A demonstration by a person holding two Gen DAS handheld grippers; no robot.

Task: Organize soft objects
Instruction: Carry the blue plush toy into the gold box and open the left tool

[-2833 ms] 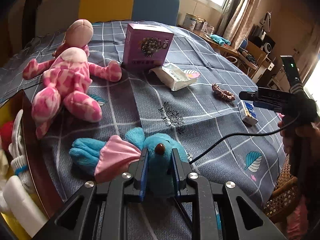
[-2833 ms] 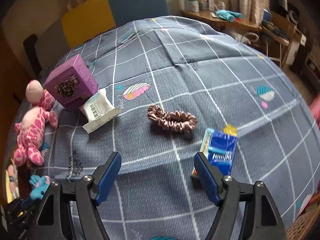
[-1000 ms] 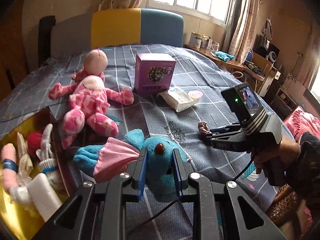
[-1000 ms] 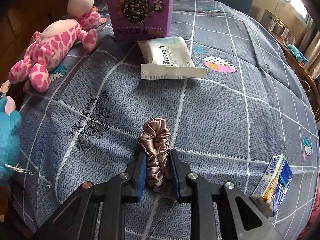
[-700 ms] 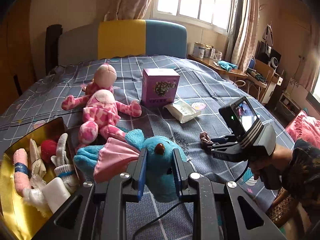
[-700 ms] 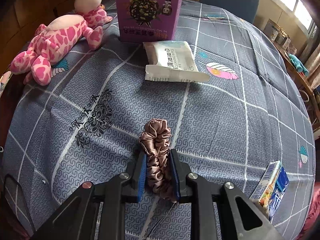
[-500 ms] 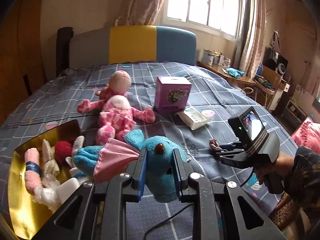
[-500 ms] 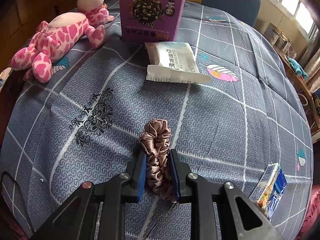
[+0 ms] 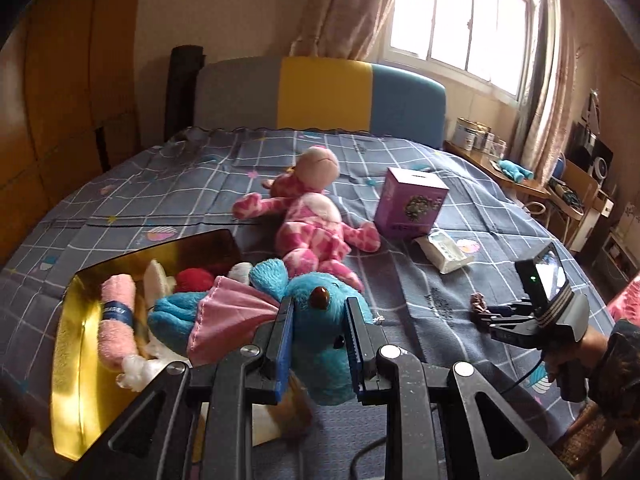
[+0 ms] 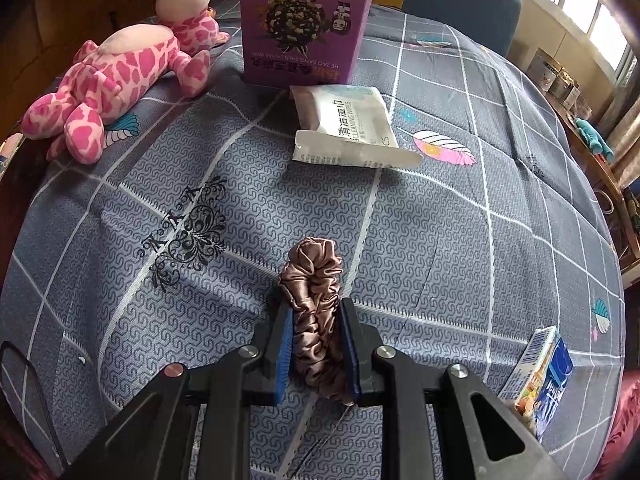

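My left gripper (image 9: 318, 312) is shut on a blue plush toy (image 9: 320, 320) with a pink skirt and holds it in the air beside the gold tray (image 9: 68, 364). The tray holds a pink rolled towel (image 9: 114, 328), a red soft ball (image 9: 195, 280) and white soft things. My right gripper (image 10: 314, 320) is shut on a brown satin scrunchie (image 10: 314, 300) just above the bedspread; it also shows in the left wrist view (image 9: 486, 314). A pink spotted plush giraffe (image 9: 316, 224) lies on the bed, also seen in the right wrist view (image 10: 116, 76).
A purple box (image 10: 304, 28) stands at the back with a white wipes pack (image 10: 348, 124) in front of it. A blue tissue pack (image 10: 544, 376) lies at the right edge of the bed. A desk with tins (image 9: 476, 136) stands beyond the bed.
My left gripper has risen higher with the blue plush, so more of the tray and room shows. My right gripper still holds the scrunchie and has barely moved.
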